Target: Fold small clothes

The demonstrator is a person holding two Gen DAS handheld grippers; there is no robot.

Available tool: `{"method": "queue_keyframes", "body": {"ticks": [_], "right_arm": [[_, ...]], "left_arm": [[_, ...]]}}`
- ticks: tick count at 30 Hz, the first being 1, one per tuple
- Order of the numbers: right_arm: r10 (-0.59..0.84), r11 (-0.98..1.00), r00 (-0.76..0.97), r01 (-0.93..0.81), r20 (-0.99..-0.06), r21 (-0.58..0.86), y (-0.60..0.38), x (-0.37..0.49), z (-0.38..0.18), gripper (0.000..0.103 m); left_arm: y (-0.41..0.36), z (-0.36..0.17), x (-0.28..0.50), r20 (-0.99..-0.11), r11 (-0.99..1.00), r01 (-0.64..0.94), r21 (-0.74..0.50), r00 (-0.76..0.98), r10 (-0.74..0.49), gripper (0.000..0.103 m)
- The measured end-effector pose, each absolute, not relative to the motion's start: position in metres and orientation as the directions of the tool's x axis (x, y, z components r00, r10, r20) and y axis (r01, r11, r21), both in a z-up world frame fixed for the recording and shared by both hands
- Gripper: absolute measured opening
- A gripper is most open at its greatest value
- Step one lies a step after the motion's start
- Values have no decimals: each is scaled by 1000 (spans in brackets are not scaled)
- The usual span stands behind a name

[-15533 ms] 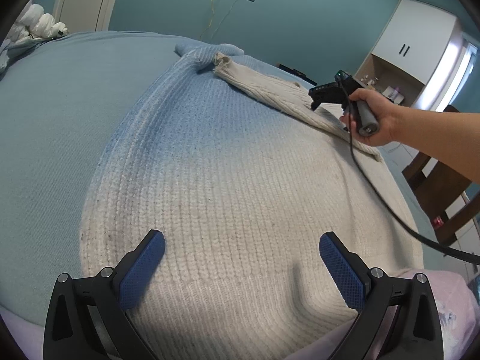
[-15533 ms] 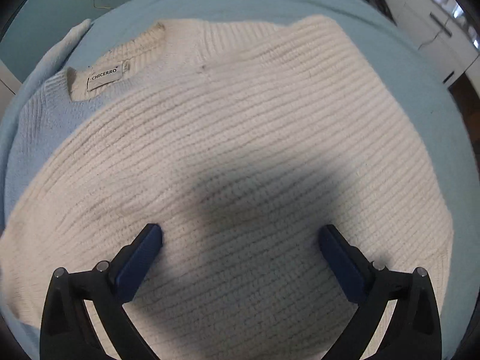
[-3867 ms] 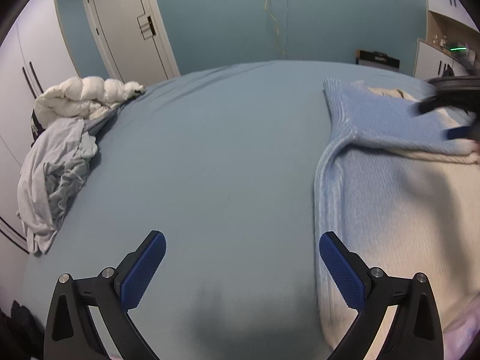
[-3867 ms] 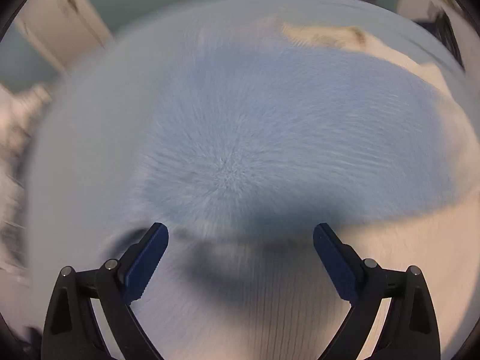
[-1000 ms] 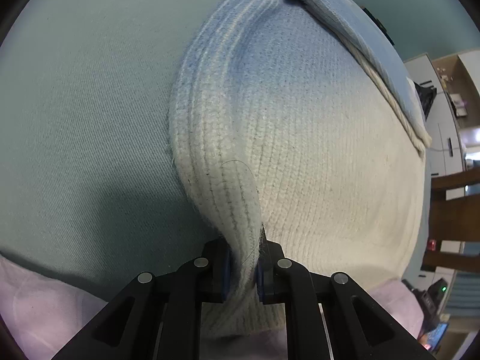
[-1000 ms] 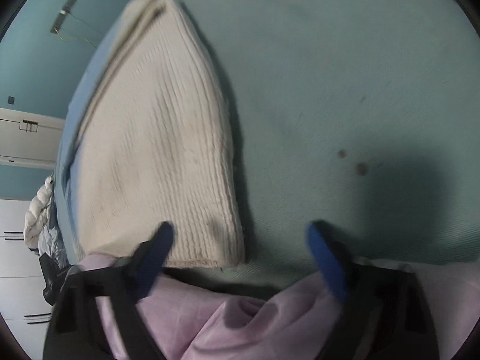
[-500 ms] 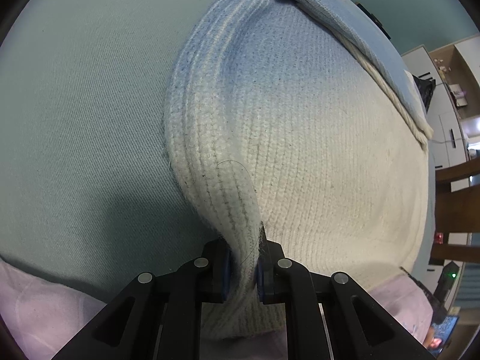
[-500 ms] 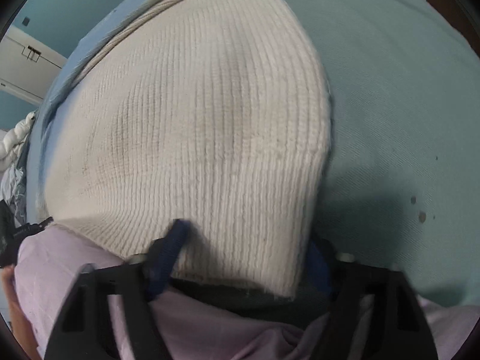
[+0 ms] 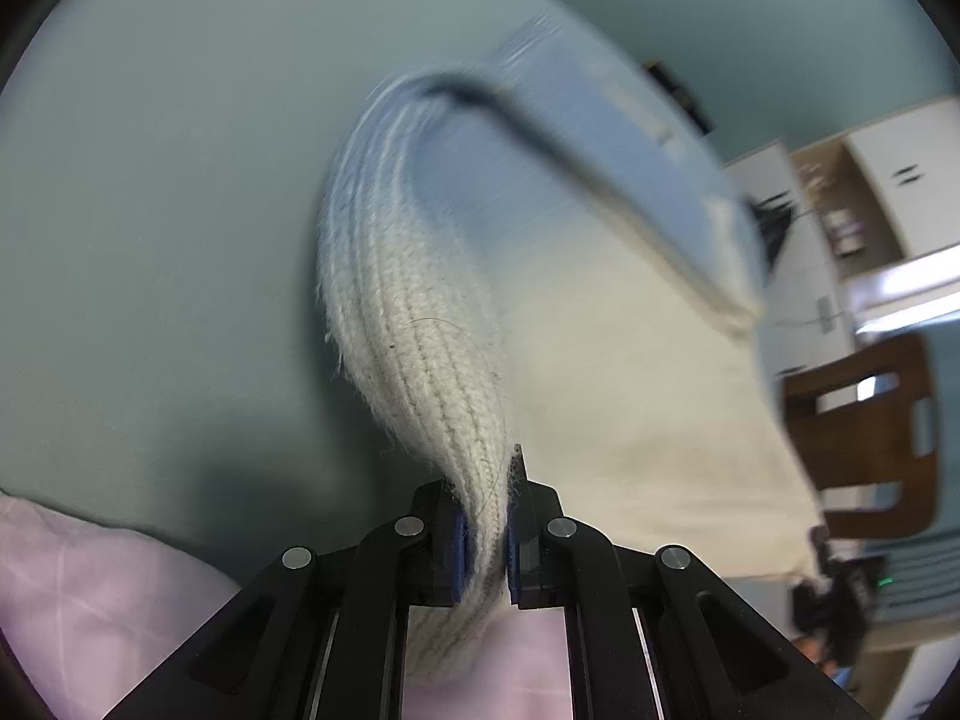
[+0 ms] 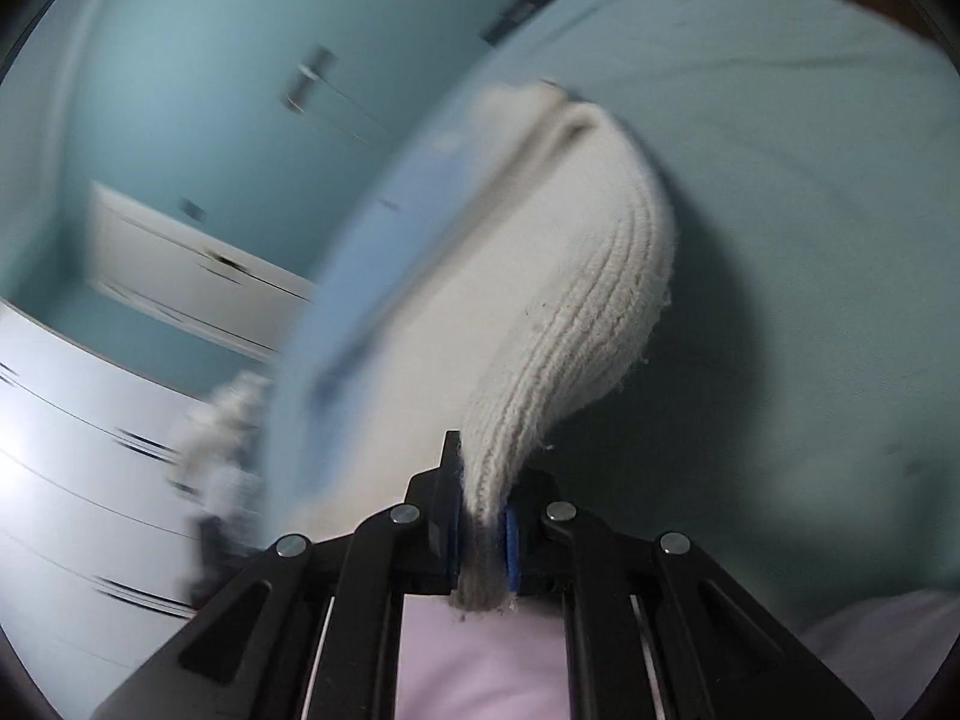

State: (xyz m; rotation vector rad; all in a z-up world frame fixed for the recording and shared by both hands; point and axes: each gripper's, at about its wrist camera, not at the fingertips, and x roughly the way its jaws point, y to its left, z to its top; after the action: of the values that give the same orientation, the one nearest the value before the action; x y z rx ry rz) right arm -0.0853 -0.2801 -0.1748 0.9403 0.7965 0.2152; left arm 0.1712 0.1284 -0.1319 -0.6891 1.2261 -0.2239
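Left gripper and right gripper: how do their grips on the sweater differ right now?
The left gripper pinches the sweater at a hem corner whose outer edge curves up on the picture's left; the right gripper holds a corner whose edge curves up on the right. Past the left one a wooden chair shows; past the right one, white cupboard doors. Both are shut on cream ribbed knit, above the teal bedsheet.
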Motion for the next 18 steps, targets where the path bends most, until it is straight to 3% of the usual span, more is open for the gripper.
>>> {"method": "queue_keyframes", "body": {"ticks": [2, 9, 13, 18], "right_arm": [[533, 480, 750, 112, -391, 870, -278, -88, -164, 7], [481, 329, 860, 1, -168, 944, -295, -84, -100, 6], [464, 269, 883, -63, -72, 961, -298, -103, -77, 6], [480, 310, 877, -146, -22, 939, -277, -141, -47, 6]], "left_arm": [[132, -108, 174, -746, 744, -195, -639, 395, -537, 8], [145, -17, 188, -657, 707, -156, -689, 547, -519, 8], [149, 21, 173, -606, 716, -68, -695, 590, -533, 8], [163, 49, 134, -544, 694, 4, -720, 618, -568, 8]]}}
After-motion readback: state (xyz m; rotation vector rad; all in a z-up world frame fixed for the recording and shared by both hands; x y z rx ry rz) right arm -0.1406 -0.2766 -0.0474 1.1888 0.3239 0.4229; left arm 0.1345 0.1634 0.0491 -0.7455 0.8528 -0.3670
